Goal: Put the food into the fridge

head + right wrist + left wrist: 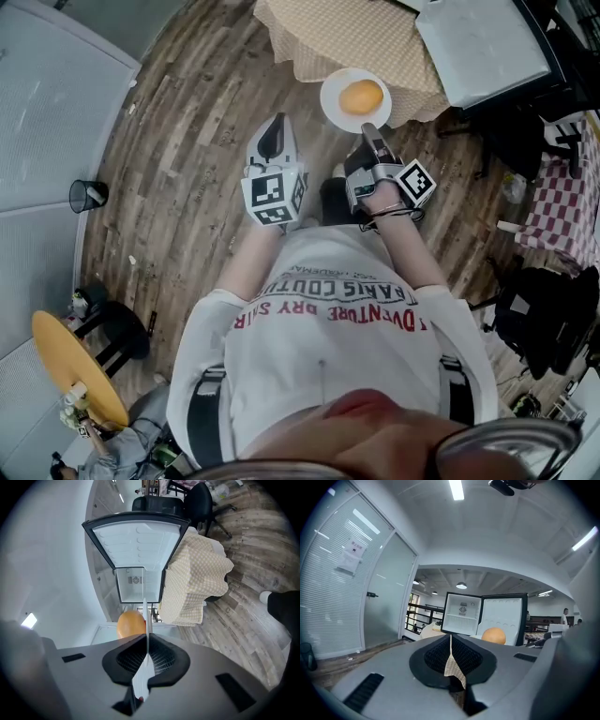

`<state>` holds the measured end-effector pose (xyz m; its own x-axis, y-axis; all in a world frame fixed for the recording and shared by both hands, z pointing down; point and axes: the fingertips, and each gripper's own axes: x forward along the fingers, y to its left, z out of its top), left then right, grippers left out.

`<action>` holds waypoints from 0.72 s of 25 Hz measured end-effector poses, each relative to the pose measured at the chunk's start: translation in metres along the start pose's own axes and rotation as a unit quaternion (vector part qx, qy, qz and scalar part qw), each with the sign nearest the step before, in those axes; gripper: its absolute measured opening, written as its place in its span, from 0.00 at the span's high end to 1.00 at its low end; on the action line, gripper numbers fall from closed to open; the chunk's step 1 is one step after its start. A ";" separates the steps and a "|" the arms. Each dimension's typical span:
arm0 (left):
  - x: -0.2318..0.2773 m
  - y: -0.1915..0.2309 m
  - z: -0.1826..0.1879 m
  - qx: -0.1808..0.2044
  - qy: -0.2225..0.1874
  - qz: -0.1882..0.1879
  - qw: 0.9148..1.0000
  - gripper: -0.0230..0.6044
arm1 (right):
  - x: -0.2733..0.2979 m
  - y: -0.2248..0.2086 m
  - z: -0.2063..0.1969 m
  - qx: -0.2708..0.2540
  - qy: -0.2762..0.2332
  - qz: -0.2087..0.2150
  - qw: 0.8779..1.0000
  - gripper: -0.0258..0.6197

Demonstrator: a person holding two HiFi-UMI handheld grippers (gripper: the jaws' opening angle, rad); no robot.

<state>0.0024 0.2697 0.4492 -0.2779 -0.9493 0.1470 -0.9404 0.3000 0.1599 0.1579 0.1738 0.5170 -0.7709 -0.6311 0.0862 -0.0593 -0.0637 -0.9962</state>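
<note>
wood-plank floor (187, 141) under me, frosted glass wall (47, 112) to my left, black mesh bin (86, 195), round yellow table (70, 361), ceiling strip light (456, 489)

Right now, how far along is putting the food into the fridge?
Done: the fridge stands open. In hand: the right gripper is shut on the plate rim, round orange food on it. Remaining: getting it inside; the left gripper is shut, empty.
</note>
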 end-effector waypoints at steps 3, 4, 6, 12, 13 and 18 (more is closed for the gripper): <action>0.023 0.006 0.004 0.005 -0.001 0.009 1.000 0.92 | 0.024 -0.004 0.006 0.012 0.009 -0.003 1.000 0.91; 0.032 0.007 0.006 0.007 -0.002 0.011 1.000 0.92 | 0.034 -0.004 0.010 0.014 0.012 -0.002 1.000 0.91; 0.054 0.010 0.012 0.010 -0.004 0.018 1.000 0.92 | 0.059 0.000 0.020 0.015 0.020 0.005 1.000 0.91; 0.130 -0.001 0.036 0.016 -0.011 0.035 0.999 0.92 | 0.126 0.025 0.069 0.008 0.043 0.018 0.999 0.91; 0.143 -0.003 0.040 0.018 -0.013 0.039 0.999 0.92 | 0.137 0.029 0.077 0.001 0.049 0.019 0.999 0.91; 0.206 -0.013 0.050 0.015 -0.012 0.050 0.999 0.92 | 0.189 0.037 0.115 -0.004 0.067 0.016 0.998 0.91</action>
<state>-0.0522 0.0659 0.4289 -0.3742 -0.9170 0.1381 -0.9133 0.3903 0.1163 0.0828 -0.0372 0.4982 -0.8503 -0.5238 0.0517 -0.0378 -0.0373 -0.9986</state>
